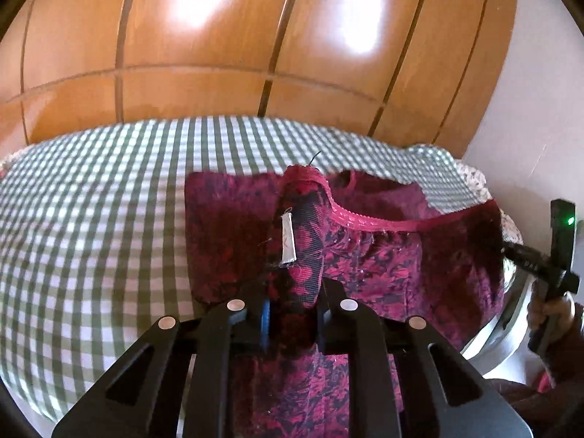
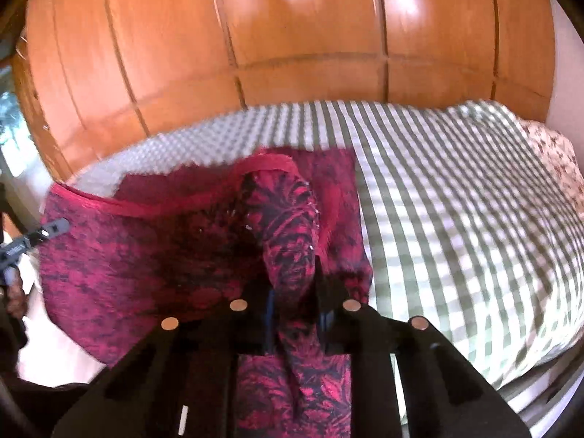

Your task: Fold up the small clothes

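A small red and black patterned garment [image 1: 401, 262] with a pink elastic waistband hangs stretched between my two grippers above a green checked bed. My left gripper [image 1: 292, 314] is shut on a bunched corner of the cloth that bears a white label [image 1: 287, 241]. The same garment [image 2: 127, 255] fills the left half of the right wrist view, where my right gripper [image 2: 294, 310] is shut on its other bunched corner. Each gripper shows at the edge of the other's view: the right gripper [image 1: 554, 255] on the far right, the left gripper [image 2: 40, 237] on the far left.
The bed's green and white checked cover [image 1: 91, 237] spreads wide to the left of the garment and, as the checked cover [image 2: 456, 219], to its right. Wooden wardrobe doors [image 1: 219, 54] stand behind the bed. A floral pillow [image 2: 554, 157] lies at the far right.
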Motion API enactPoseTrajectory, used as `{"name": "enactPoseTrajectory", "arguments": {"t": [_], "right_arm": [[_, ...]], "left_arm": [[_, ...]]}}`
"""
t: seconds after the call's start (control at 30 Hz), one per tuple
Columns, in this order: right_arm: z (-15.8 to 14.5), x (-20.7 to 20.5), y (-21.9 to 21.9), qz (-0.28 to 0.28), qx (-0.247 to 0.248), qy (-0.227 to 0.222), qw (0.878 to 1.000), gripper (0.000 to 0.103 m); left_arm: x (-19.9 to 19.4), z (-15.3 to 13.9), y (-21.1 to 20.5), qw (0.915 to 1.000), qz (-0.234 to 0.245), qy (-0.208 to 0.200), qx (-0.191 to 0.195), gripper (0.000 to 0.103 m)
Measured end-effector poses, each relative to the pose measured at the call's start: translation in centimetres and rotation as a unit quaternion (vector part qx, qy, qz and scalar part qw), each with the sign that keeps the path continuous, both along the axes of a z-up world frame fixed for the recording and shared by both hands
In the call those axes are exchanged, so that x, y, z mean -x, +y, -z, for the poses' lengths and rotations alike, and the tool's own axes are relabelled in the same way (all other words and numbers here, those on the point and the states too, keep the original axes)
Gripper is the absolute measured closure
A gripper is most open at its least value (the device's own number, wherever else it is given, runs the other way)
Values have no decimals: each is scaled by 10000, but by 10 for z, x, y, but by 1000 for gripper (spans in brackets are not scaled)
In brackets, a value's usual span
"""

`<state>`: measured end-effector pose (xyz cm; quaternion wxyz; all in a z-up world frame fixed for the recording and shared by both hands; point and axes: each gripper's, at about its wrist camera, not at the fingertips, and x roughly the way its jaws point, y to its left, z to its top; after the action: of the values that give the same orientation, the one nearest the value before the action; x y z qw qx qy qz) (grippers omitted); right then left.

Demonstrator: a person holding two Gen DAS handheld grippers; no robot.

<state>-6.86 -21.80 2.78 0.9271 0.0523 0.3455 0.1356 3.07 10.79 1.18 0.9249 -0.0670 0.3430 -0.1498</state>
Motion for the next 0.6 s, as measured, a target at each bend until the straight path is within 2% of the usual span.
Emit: {"name": "enactPoseTrajectory", "arguments": {"t": [0.13,0.27,0.47,0.6], "right_arm": [[-23,-23,1,-39,-270,-210,9994,87],[-24,-64,12,38,-308,-212,9993,87],[-6,-138,22,467,-4,-16,9989,87],[20,-175,29,738,417,185,9962,87]], "left_arm": [[-15,-8,7,9998,-164,-32,53,86],[-41,-15,12,9992,-362,-164,-64,86],[-103,-13,16,9972,-664,-176,-309,86],[-148,5,13,9936,-940,-4,-619,86]]}}
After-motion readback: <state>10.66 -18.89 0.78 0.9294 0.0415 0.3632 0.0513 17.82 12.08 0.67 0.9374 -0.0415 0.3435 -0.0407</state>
